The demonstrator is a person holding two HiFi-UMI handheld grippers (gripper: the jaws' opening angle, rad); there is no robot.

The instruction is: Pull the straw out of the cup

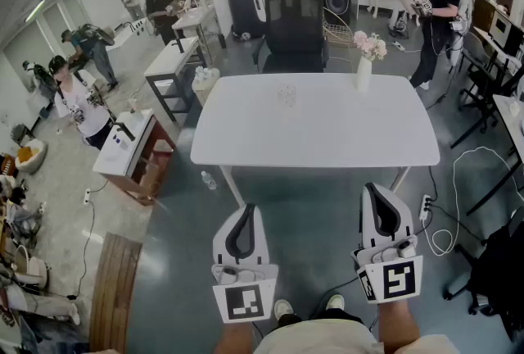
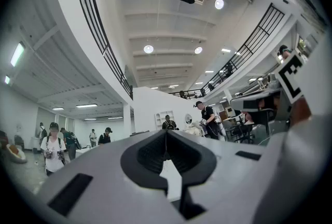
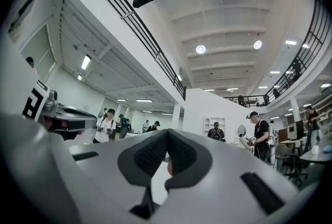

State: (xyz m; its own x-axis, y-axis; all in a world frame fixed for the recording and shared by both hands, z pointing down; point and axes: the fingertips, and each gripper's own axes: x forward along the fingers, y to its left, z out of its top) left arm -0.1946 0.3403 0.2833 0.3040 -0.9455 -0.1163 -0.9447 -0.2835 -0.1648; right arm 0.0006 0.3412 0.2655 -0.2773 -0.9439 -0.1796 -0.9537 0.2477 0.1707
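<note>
Hovering closed and empty, left gripper [image 1: 245,213] and right gripper [image 1: 376,193] sit well short of the cup [image 1: 286,95] ahead on the table [image 1: 327,135], so the whole pull is left.

Head camera high, facing table [image 1: 327,131]

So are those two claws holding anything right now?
No. The left gripper and right gripper are both shut and empty, short of the table.
</note>
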